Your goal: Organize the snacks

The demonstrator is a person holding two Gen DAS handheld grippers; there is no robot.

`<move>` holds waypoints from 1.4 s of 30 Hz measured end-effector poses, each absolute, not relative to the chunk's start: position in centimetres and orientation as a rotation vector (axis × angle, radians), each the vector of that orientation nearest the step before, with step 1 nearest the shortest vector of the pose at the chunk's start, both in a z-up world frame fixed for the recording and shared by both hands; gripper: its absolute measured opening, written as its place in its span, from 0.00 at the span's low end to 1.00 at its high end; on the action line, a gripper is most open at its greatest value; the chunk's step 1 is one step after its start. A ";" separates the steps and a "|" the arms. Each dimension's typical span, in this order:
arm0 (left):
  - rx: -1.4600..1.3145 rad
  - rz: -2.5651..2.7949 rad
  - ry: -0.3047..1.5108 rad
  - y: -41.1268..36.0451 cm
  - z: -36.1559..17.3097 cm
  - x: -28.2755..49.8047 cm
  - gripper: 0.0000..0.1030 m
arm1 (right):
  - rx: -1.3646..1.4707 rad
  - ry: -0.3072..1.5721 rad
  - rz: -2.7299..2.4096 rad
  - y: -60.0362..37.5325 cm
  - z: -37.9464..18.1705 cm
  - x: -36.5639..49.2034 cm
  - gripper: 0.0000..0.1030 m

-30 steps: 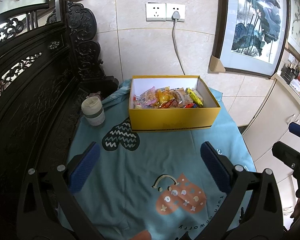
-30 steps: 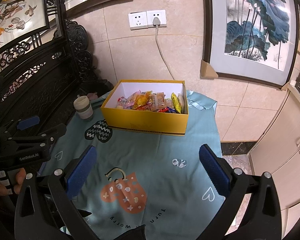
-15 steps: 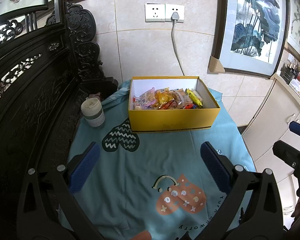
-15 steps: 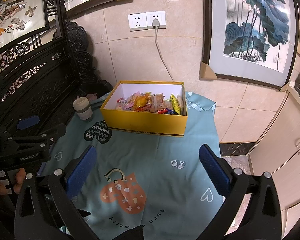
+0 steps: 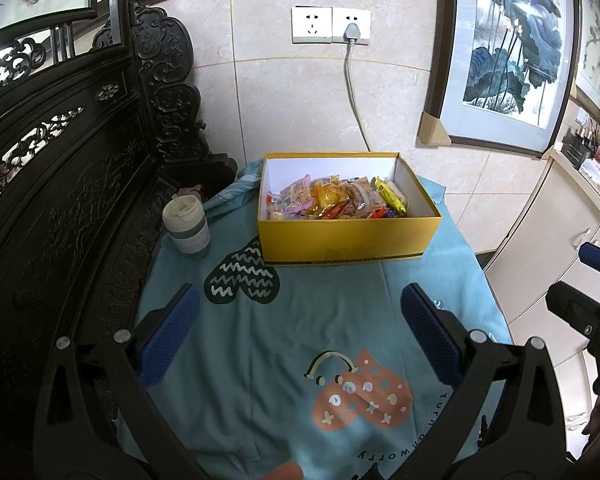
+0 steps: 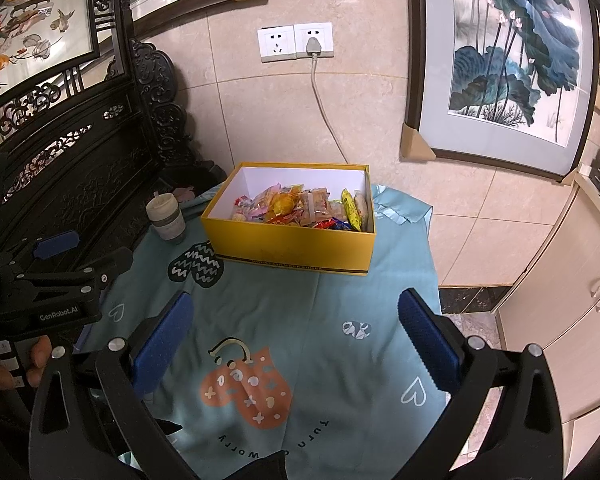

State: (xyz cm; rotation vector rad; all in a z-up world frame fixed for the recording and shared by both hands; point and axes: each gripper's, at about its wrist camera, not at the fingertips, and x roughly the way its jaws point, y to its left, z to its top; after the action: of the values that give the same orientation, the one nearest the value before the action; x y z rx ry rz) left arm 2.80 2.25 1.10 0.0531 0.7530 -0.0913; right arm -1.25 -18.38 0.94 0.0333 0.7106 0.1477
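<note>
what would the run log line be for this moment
left claw: open, empty, above tablecloth | right claw: open, empty | snack packets: in yellow box | lidded cup: left of box, apart

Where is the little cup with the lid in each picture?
Left wrist view: the cup stands left of middle, on the teal cloth, left of the yellow box.
Right wrist view: the cup stands left of middle, again left of the yellow box.
Shared landmark: the yellow box of snacks.
</note>
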 end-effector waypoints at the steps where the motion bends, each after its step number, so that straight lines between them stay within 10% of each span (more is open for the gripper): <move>1: 0.053 -0.091 0.753 2.2 1.1 2.8 0.98 | 0.033 0.711 0.147 -18.3 0.9 -1.2 0.99; 42: 0.049 -0.138 0.752 2.3 0.9 3.0 0.98 | 0.012 0.700 0.135 -19.2 0.6 -0.8 0.99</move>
State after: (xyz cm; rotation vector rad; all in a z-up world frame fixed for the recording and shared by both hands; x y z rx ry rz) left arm 2.98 2.25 0.92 0.0488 0.7518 -0.1383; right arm -0.80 -19.24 0.55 0.0117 0.6997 0.1352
